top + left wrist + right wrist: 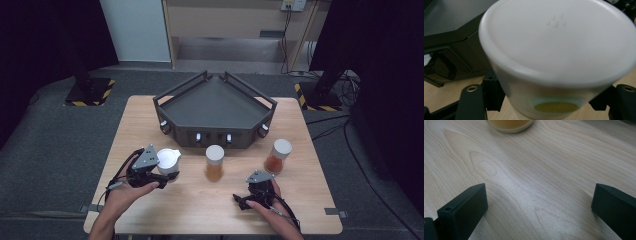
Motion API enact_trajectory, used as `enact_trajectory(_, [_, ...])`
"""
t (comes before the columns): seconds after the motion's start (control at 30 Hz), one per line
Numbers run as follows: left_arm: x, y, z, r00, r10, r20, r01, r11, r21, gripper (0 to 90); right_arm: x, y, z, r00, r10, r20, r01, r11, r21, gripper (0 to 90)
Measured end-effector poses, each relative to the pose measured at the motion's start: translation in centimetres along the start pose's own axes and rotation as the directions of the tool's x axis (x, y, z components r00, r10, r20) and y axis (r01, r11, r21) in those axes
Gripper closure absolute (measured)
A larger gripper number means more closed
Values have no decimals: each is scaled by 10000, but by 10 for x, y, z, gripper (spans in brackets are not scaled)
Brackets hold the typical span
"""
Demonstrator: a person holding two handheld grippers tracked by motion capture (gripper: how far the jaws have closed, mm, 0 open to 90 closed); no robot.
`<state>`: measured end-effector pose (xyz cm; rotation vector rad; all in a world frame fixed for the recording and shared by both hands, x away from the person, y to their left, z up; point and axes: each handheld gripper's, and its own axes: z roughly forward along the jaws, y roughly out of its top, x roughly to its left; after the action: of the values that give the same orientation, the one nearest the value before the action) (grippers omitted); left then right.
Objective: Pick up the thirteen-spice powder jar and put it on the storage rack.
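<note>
Your left gripper (167, 175) pinched the white-lidded jar (559, 50) near the table's (200, 210) left front edge, before the dark tray (215, 107). Your right gripper (539, 202) sat spread over bare wood, with an orange jar (214, 163) just ahead.

floor (55, 150): grey carpet | wall (135, 25): pale panel | cabinet (225, 25): beige | sides: dark
</note>
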<state>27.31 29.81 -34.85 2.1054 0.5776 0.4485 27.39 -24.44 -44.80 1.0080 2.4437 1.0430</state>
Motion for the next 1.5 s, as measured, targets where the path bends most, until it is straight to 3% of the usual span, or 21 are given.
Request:
enact_trajectory(0.77, [21,30,-6,9993,231,280,-224,9994,-261,293,0,0,0,10000,2,-2,-2,10000,-2,5])
enact_trajectory(1.17, [32,48,-5,9971,567,512,-553,9980,-290,293,0,0,0,10000,4,-1,-4,10000,1,5])
enact_trajectory(1.5, [43,54,-4,9972,501,551,-469,9973,-573,293,0,0,0,10000,4,-3,-4,10000,-2,5])
